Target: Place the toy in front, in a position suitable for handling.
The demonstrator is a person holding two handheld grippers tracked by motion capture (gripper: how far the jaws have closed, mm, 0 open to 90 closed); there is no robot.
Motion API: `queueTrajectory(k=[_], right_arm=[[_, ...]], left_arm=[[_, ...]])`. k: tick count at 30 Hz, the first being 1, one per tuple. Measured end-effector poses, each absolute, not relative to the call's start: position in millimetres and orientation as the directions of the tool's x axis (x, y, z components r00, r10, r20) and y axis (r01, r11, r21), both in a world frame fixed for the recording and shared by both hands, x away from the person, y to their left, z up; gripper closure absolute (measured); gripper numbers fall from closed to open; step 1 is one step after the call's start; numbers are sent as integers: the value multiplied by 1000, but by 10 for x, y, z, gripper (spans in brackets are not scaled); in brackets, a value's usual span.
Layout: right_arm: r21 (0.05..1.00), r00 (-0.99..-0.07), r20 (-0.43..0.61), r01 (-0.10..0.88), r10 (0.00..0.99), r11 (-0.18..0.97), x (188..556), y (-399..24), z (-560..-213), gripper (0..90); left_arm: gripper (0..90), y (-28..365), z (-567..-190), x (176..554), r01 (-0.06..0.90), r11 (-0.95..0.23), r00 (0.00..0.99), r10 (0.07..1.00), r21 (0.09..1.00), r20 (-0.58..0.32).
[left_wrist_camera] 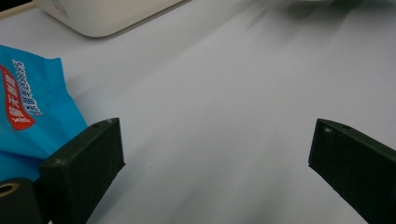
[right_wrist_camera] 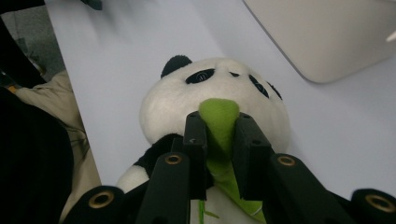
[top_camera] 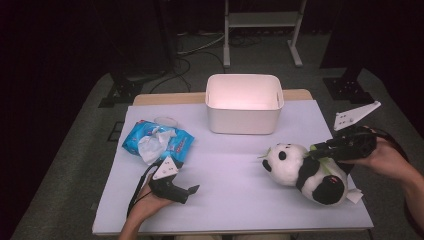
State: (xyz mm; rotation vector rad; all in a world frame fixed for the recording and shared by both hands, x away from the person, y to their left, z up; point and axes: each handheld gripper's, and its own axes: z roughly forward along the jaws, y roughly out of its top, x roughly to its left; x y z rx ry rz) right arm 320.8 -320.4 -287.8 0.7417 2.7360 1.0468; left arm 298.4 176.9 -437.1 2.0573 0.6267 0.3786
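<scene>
Under both my grippers lies a white table (top_camera: pixel 235 175), a smooth sheet covering a wooden top whose edge peeks out at the far side. Beyond it the room is dark: grey floor, loose black cables, black stand feet at both far corners and the legs of a pale metal frame (top_camera: pixel 262 30).

Ahead of my left gripper (top_camera: pixel 192 189), across the bare white sheet, sits a white bin (top_camera: pixel 244 102) with rounded corners and an open top. Just to the left of that gripper is a blue packet of wipes (top_camera: pixel 157 140) with red print, a white wipe bunched up out of its top. My left gripper rests low near the table's near edge, its jaws spread wide with only table between them.

My right gripper (right_wrist_camera: pixel 219 154) has its jaws pinched on the green leaf (right_wrist_camera: pixel 219 121) of a panda toy (top_camera: pixel 305 172). The leaf stands up between the two pads and both press on it. The panda lies directly in front of and below this gripper, on the table's right part, its head pointing away from the gripper towards the middle of the table. It is plush, with a white head, black ears and eye patches, a black band across the shoulders and a black foot at the near end. The white bin stands beyond its head, well apart.
</scene>
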Motion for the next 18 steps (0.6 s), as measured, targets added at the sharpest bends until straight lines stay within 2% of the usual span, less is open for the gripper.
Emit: queueTrajectory(k=[18], right_arm=[[649, -942, 46, 281, 332, 707, 3358, -2552, -2672, 761]], left_arm=[[27, 1822, -4361, 2992, 288, -450, 817, 575, 845, 27]])
